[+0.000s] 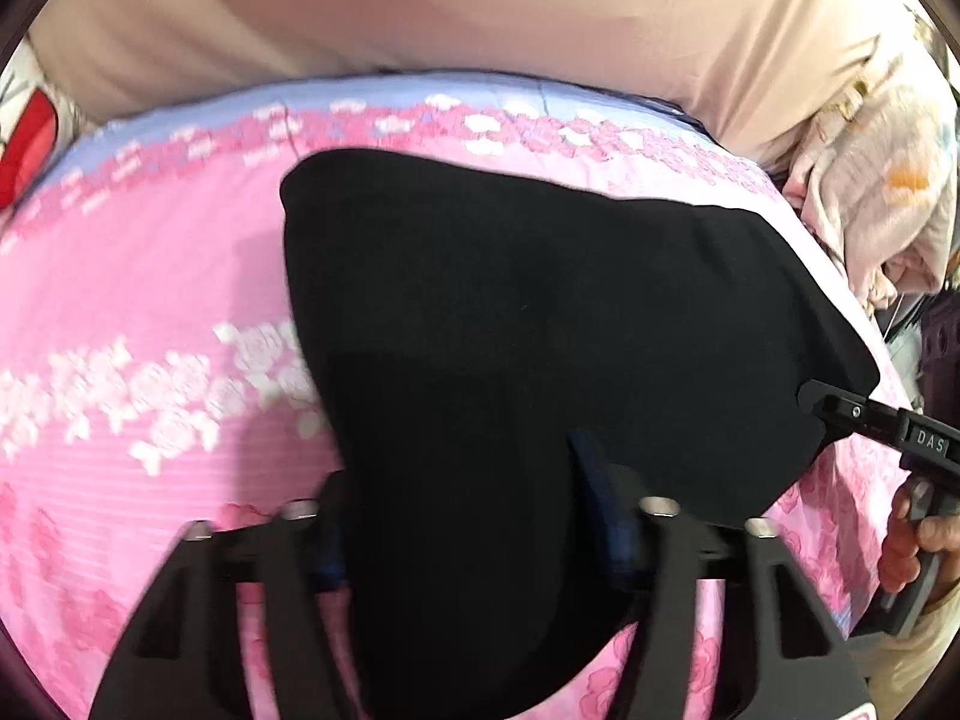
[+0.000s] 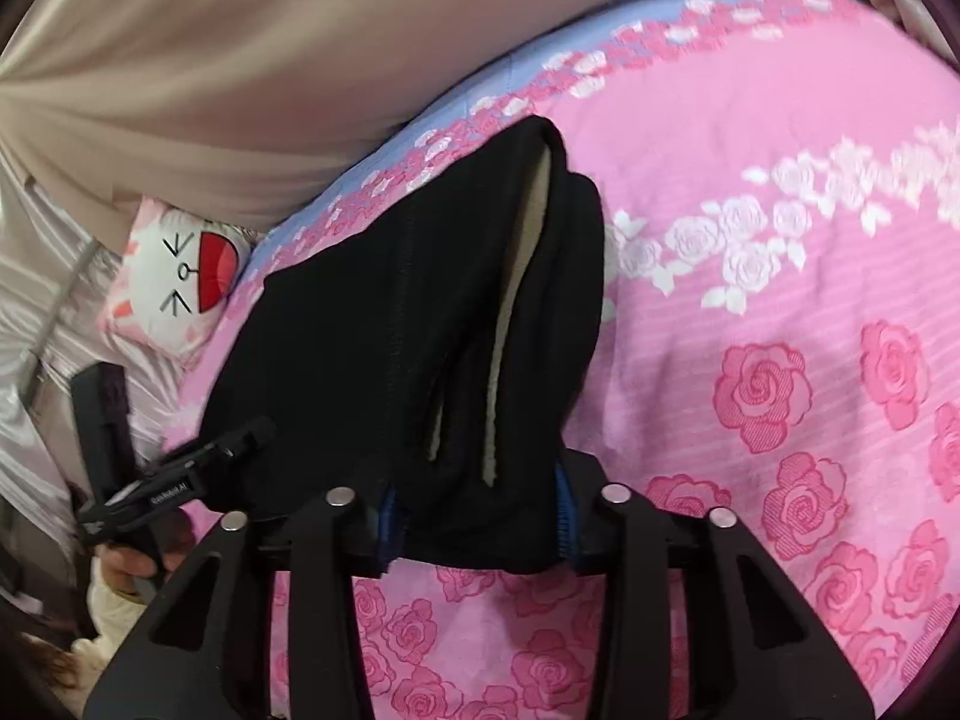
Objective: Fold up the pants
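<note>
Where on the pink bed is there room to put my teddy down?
The pink rose sheet lies bare beside the black pants, on the side away from the cat-face pillow. There is another bare patch between the pants and the beige curtain. Around both grippers and by the heaped bedding it is crowded.

Black pants [image 2: 384, 324] (pale cream lining showing) lie on a pink bedsheet [image 2: 750, 360] printed with white and darker pink roses, lavender at its far edge.

Pink rose bedsheet [image 2: 780, 330], beige curtain [image 1: 480, 6]
</note>
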The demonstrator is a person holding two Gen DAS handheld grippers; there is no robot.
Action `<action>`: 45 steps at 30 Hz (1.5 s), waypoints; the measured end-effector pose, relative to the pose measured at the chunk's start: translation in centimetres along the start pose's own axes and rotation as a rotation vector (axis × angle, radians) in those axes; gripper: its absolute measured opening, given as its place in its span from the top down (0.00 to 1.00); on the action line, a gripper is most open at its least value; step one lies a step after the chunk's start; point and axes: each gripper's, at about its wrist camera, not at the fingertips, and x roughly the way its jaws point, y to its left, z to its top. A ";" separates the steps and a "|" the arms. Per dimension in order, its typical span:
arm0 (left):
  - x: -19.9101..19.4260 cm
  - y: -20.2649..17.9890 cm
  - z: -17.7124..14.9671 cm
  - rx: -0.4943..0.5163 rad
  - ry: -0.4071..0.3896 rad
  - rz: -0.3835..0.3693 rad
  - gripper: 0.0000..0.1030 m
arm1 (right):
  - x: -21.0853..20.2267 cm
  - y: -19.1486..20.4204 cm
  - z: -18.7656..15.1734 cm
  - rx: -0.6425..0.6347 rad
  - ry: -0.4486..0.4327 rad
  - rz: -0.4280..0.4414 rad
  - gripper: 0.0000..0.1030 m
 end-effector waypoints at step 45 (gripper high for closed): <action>-7.1 -0.7 1.1 0.036 -0.081 0.023 0.69 | -4.1 4.3 -0.1 -0.061 -0.118 0.100 0.69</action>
